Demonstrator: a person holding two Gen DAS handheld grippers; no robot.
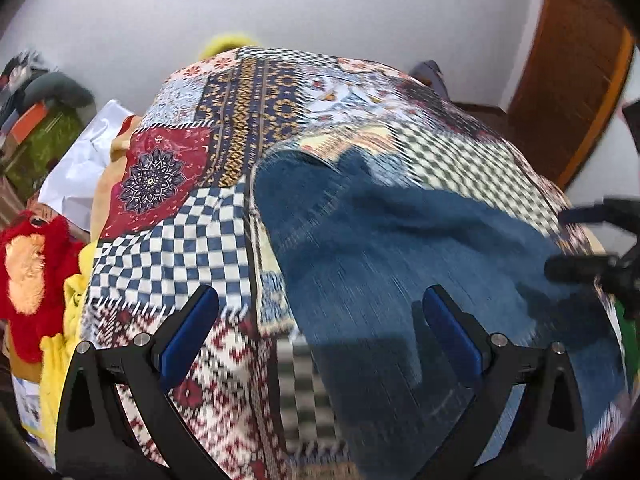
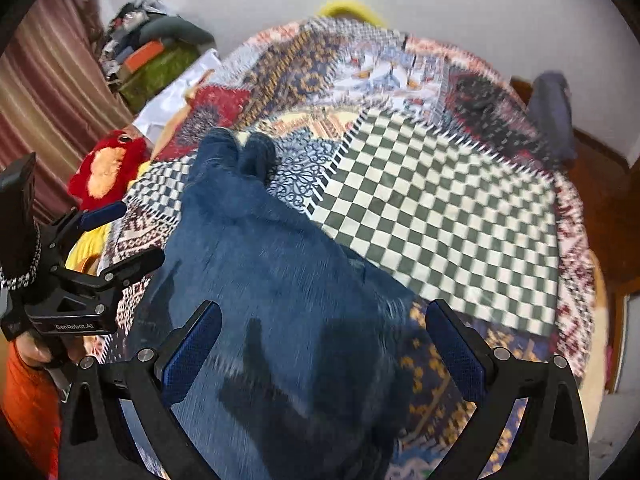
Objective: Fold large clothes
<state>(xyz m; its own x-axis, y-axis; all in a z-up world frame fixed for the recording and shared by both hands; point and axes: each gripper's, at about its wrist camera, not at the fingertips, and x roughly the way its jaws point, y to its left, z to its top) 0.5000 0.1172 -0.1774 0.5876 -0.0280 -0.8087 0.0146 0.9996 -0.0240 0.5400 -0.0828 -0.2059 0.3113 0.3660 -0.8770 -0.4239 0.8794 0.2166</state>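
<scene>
We see blue jeans [image 1: 400,264] lying flat on a bed under a patchwork cover [image 1: 172,240]; both views are motion-blurred.

Left claw [image 1: 320,320]: fingers spread wide, holding nothing, blue pads facing inward. It hovers above the near end of the jeans, over their left edge, one finger above the cover and the other above denim. In the right wrist view we catch the same claw [image 2: 120,236] side-on at the jeans' left, gripped by a hand [image 2: 36,350] with an orange sleeve [image 2: 24,408] below it.

Right claw [image 2: 322,334]: also wide and empty, poised over the jeans' near end, its shadow falling on the denim. From the left wrist view it [image 1: 576,240] enters at the jeans' right edge, blurred.

The jeans run away from both claws, the two leg ends lying together at the far end. A red plush toy [image 1: 36,276] sits off the bed's edge to the jeans' left.
</scene>
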